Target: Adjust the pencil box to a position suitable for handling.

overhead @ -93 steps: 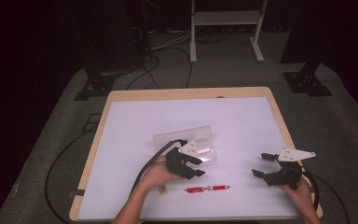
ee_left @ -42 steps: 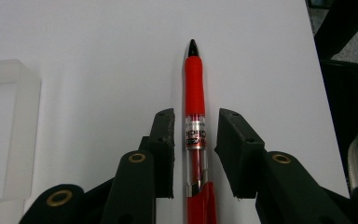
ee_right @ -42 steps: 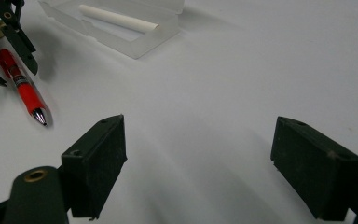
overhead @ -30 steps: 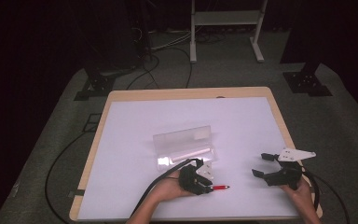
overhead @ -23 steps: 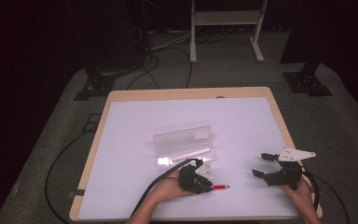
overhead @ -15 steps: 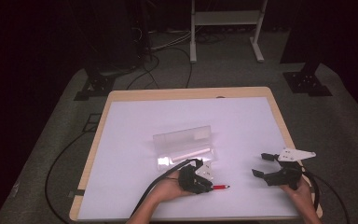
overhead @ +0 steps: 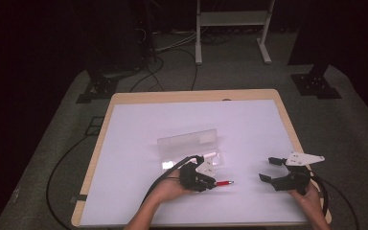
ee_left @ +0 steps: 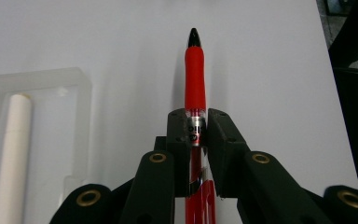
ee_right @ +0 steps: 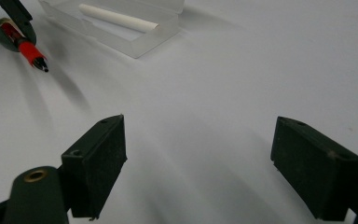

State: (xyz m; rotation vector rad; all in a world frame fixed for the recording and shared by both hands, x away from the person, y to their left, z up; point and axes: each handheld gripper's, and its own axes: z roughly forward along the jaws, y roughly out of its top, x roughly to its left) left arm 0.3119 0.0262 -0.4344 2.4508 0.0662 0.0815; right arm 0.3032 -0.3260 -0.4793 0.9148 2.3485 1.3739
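A red pen [overhead: 224, 183] with a black tip lies low over the white table [overhead: 148, 120], near its front edge. My left gripper [overhead: 211, 182] is shut on it. In the left gripper view the two pads [ee_left: 179, 135] pinch the pen [ee_left: 195, 70] at its silver band, having just closed on it. The tip points away from the hand, toward my right gripper [overhead: 267, 169]. That gripper rests open at the front right, with bare table between its jaws [ee_right: 214, 158].
A clear plastic case [overhead: 188, 143] lies open just behind the left hand, with a white stick [ee_right: 119, 18] in its tray [ee_left: 37, 121]. Cables trail off the table's front left. Dark floor and stand legs surround the table.
Three seconds ago the left gripper hovered by the case and the pen lay free. It has since come forward onto the pen and closed on it. The right gripper has stayed put.
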